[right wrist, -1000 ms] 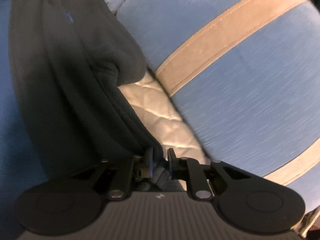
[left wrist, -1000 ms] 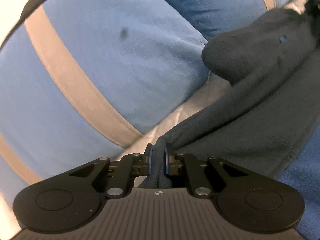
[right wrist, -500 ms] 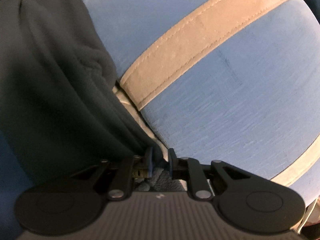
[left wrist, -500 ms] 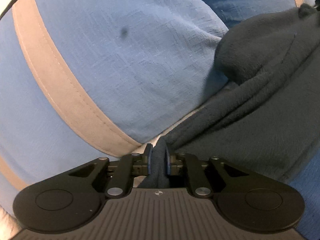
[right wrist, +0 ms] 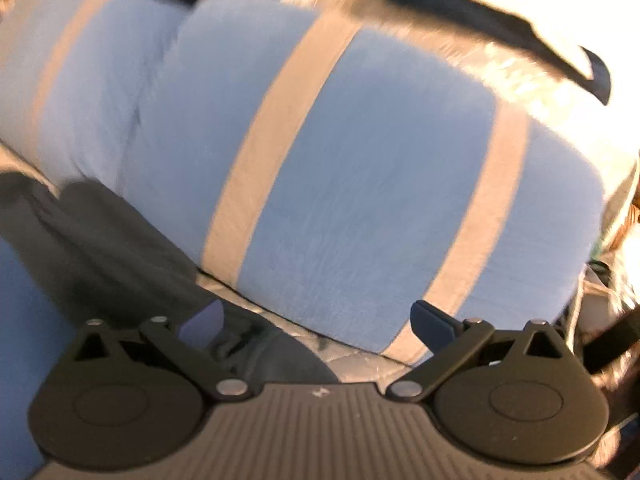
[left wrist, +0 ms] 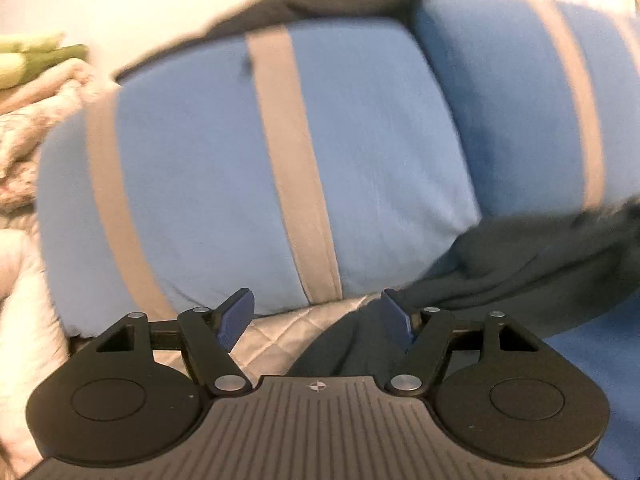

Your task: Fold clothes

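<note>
A dark grey fleece garment (left wrist: 520, 272) lies on the bed in front of the pillows. In the left wrist view it stretches from under my left gripper (left wrist: 316, 316) off to the right. My left gripper is open and empty, with one corner of the garment lying between and below its fingers. In the right wrist view the same garment (right wrist: 112, 248) lies at the lower left. My right gripper (right wrist: 318, 320) is open wide and empty, with a garment corner under its left finger (right wrist: 202, 322).
Two blue pillows with tan stripes (left wrist: 280, 168) (right wrist: 360, 184) stand close ahead. A white quilted cover (left wrist: 276, 332) shows beneath. A blue cloth (left wrist: 600, 344) lies under the garment at the right. A beige fluffy blanket (left wrist: 32, 136) sits at the far left.
Both grippers were shut on the garment's corners; now both have opened and let go. Both have pulled back and up, so the pillows look farther away. The garment lies loose.
</note>
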Motion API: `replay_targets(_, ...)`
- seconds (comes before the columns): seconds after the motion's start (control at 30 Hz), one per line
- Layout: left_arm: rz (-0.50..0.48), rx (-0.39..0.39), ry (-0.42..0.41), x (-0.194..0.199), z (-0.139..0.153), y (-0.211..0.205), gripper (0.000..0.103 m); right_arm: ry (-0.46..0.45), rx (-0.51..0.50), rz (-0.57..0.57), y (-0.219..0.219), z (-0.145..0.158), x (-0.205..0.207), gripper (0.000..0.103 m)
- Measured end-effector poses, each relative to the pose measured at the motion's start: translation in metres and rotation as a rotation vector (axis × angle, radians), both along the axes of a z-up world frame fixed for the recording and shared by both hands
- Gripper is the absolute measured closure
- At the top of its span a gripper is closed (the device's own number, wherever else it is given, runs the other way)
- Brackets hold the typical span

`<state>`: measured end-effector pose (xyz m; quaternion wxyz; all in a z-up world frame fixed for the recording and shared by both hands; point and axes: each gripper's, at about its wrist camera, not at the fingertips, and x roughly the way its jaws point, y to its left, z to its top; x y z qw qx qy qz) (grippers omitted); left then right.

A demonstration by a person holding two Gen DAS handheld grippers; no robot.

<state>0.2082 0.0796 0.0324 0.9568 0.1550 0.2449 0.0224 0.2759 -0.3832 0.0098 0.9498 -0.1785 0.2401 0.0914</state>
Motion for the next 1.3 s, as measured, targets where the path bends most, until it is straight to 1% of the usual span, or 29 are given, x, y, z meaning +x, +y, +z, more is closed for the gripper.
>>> replay_targets(0.03, -0.009, -0.018, -0.026, -0.011, 0.012, 0.004, 0.024, -0.009, 0.021, 0.004, -0.004, 0.012, -0.013, 0.000)
replay_targets(0.07, -0.013, -0.026, -0.054, -0.025, 0.023, 0.001, 0.023, -0.019, 0.040, 0.006, -0.007, 0.023, -0.026, 0.000)
replay_targets(0.13, -0.011, -0.037, -0.108, -0.048, 0.046, 0.004, 0.022, -0.043, 0.085, 0.001, -0.019, 0.051, -0.048, 0.000)
replay_targets(0.27, 0.001, -0.097, -0.161, -0.065, 0.088, 0.011, 0.022, -0.100, 0.151, -0.013, -0.039, 0.103, -0.078, 0.000)
replay_targets(0.3, 0.003, -0.118, -0.170, -0.060, 0.093, 0.010, 0.022, -0.119, 0.158, -0.016, -0.042, 0.116, -0.083, 0.000)
replay_targets(0.37, 0.007, -0.136, -0.210, -0.065, 0.117, 0.010, 0.022, -0.164, 0.152, -0.020, -0.044, 0.141, -0.090, 0.000)
replay_targets(0.43, 0.002, -0.129, -0.252, -0.081, 0.140, 0.005, 0.022, -0.210, 0.147, -0.025, -0.047, 0.166, -0.098, 0.000)
replay_targets(0.5, -0.014, -0.165, -0.283, -0.091, 0.167, 0.004, 0.022, -0.255, 0.141, -0.022, -0.049, 0.192, -0.106, 0.000)
replay_targets(0.57, -0.034, -0.159, -0.306, -0.101, 0.193, -0.001, 0.021, -0.301, 0.141, -0.011, -0.050, 0.219, -0.114, 0.000)
replay_targets(0.63, -0.044, -0.121, -0.343, -0.111, 0.210, -0.005, 0.016, -0.348, 0.148, -0.003, -0.051, 0.242, -0.124, 0.000)
replay_targets(0.67, -0.049, -0.101, -0.362, -0.116, 0.218, -0.006, 0.016, -0.370, 0.154, -0.001, -0.051, 0.253, -0.129, 0.000)
replay_targets(0.73, -0.051, -0.075, -0.374, -0.123, 0.222, -0.007, 0.014, -0.400, 0.176, -0.001, -0.051, 0.263, -0.139, 0.000)
replay_targets(0.8, -0.046, -0.084, -0.359, -0.127, 0.214, -0.003, 0.014, -0.400, 0.194, 0.014, -0.047, 0.262, -0.146, 0.000)
replay_targets(0.87, -0.038, -0.107, -0.332, -0.130, 0.197, 0.004, 0.014, -0.378, 0.196, 0.041, -0.039, 0.248, -0.150, 0.000)
replay_targets(0.93, -0.017, -0.117, -0.306, -0.135, 0.175, 0.013, 0.014, -0.350, 0.172, 0.063, -0.027, 0.224, -0.152, 0.000)
replay_targets(1.03, 0.019, -0.136, -0.278, -0.148, 0.141, 0.032, 0.014, -0.295, 0.113, 0.120, 0.001, 0.180, -0.155, 0.000)
replay_targets(1.1, 0.049, -0.164, -0.267, -0.158, 0.120, 0.048, 0.014, -0.254, 0.115, 0.173, 0.018, 0.152, -0.157, 0.000)
replay_targets(1.2, 0.102, -0.202, -0.257, -0.177, 0.091, 0.074, 0.014, -0.176, 0.148, 0.258, 0.043, 0.116, -0.158, 0.000)
replay_targets(1.3, 0.155, -0.248, -0.283, -0.201, 0.071, 0.099, 0.014, -0.126, 0.141, 0.357, 0.074, 0.086, -0.161, 0.000)
